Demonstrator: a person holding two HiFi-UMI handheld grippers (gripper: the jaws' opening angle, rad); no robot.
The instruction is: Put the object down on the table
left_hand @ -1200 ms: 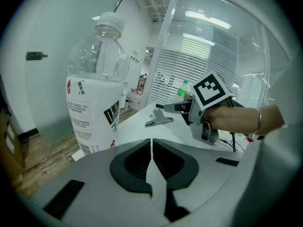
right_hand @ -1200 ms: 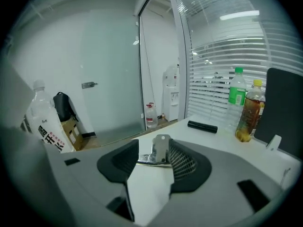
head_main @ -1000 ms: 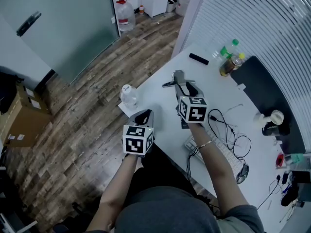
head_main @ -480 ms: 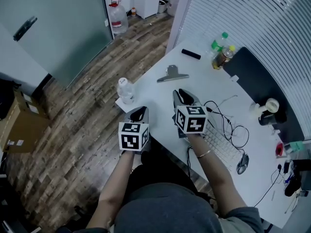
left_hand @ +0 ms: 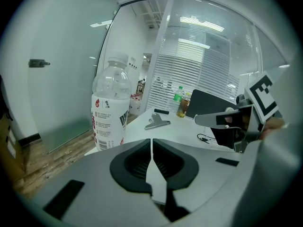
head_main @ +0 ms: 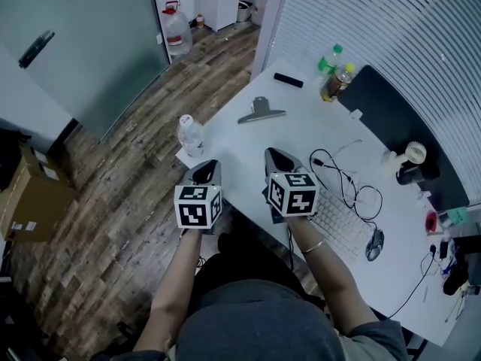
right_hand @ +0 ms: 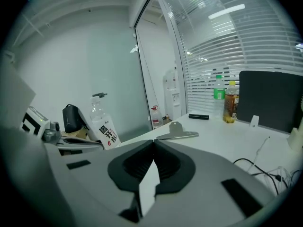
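Right gripper (right_hand: 153,148): jaws pressed together, nothing between them. Ahead: metal clip (right_hand: 177,132) lying flat on white table (right_hand: 222,143), well apart from gripper. Left of clip: clear water bottle (right_hand: 102,124) standing at table edge. Far right: black remote (right_hand: 198,117), two drink bottles (right_hand: 230,102) side by side, dark panel (right_hand: 270,105). Near right: black cable (right_hand: 247,161).

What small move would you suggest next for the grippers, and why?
Probably a small retreat to rest: the metal clip lies flat on the table, clear of the right gripper and the left gripper, and both pairs of jaws are shut with nothing between them.
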